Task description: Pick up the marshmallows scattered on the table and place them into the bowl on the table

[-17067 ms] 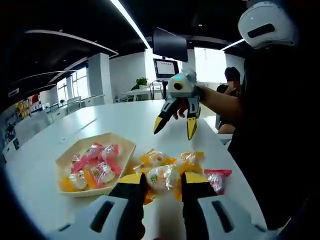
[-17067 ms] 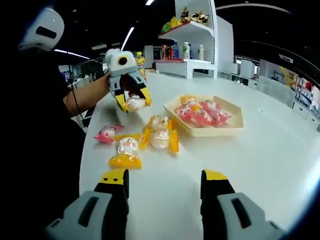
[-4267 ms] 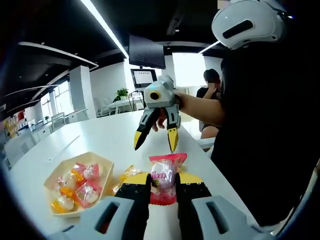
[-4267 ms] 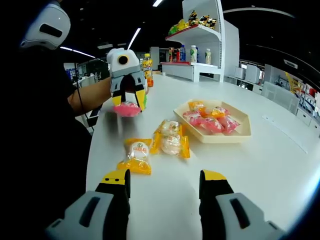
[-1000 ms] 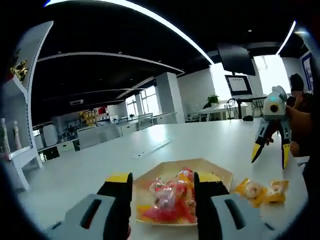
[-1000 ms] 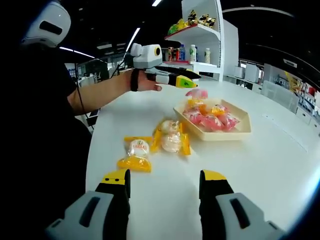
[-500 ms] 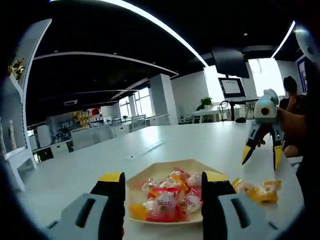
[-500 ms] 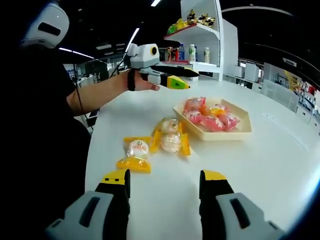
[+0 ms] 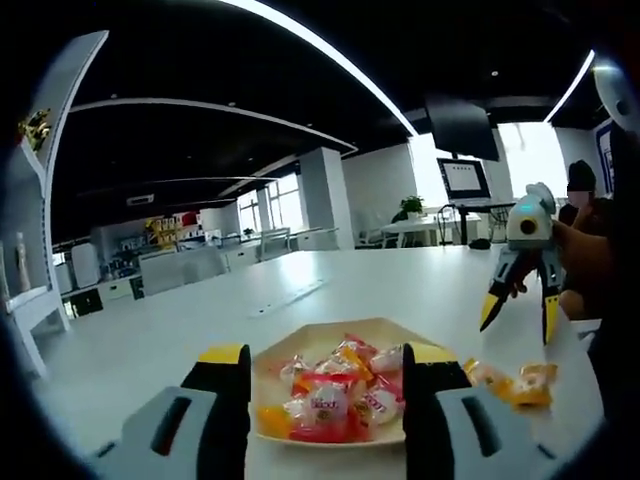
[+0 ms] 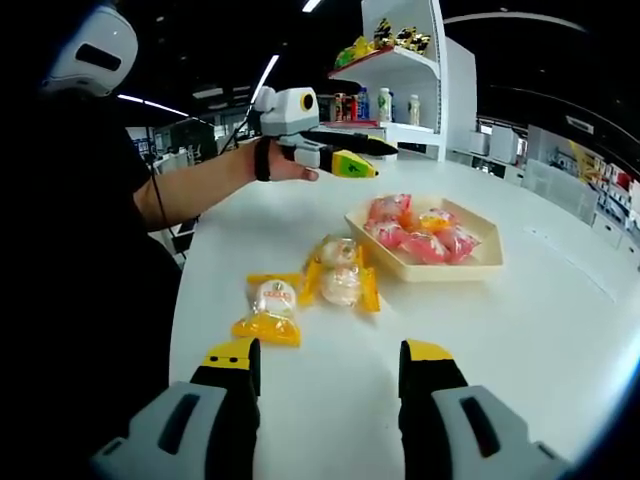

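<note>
Near the middle of the white counter (image 10: pixel 560 330) sits the shallow tan bowl (image 10: pixel 470 262), holding a heap of wrapped marshmallows (image 10: pixel 412 232) in pink and yellow wrappers. Seen from the left gripper view, that same bowl (image 9: pixel 300 350) lies between the two yellow-tipped jaws of the left claw (image 9: pixel 326 358), which stand apart and grasp nothing; the wrapped sweets (image 9: pixel 335 390) are piled inside it. From the right gripper view the left claw (image 10: pixel 362 156) hangs above the counter, just short of the bowl's near rim, its jaws parted and bare, held by a person's hand (image 10: pixel 283 168).

Still on the counter, beside the bowl on the side toward the person, lie two yellow-wrapped marshmallows (image 10: pixel 340 272) touching each other. A third yellow-wrapped marshmallow (image 10: pixel 271 308) lies apart from them, closer to the counter's edge by the person.

The right claw (image 10: pixel 326 356) is released, its jaws wide with bare counter between them. In the left gripper view it (image 9: pixel 515 315) is raised over the counter's edge, jaws pointing down and spread, above the yellow wrappers (image 9: pixel 512 382).

A white shelf (image 10: pixel 405 60) with bottles stands beyond the counter.
</note>
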Available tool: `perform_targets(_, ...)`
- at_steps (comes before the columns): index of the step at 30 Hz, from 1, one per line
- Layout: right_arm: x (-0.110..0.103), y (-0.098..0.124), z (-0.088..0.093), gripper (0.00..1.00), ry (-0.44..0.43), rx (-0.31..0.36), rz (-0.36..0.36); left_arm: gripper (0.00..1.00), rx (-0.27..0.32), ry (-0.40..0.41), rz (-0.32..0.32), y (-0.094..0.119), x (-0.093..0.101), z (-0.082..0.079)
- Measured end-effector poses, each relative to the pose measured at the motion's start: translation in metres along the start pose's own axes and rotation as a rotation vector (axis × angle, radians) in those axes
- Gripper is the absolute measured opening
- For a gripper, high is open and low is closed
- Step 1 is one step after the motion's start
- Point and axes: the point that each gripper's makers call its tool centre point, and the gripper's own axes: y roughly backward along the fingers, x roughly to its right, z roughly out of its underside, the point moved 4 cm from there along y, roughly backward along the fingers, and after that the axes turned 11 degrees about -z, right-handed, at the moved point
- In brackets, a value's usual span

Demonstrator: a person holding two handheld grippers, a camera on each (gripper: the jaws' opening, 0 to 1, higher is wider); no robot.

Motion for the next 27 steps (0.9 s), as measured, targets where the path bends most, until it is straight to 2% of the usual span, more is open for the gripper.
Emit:
perform_targets(10,0.0,0.001,-0.001,0.54,0.003,-0.001,0.0,0.6,0.0,0.0,0.021,0.002,0.003,0.0)
perform_targets(27,-0.002,-0.002,-0.002,0.54,0.004,0.006,-0.005,0.61,-0.02,-0.05,0.126,0.011,0.024,0.006)
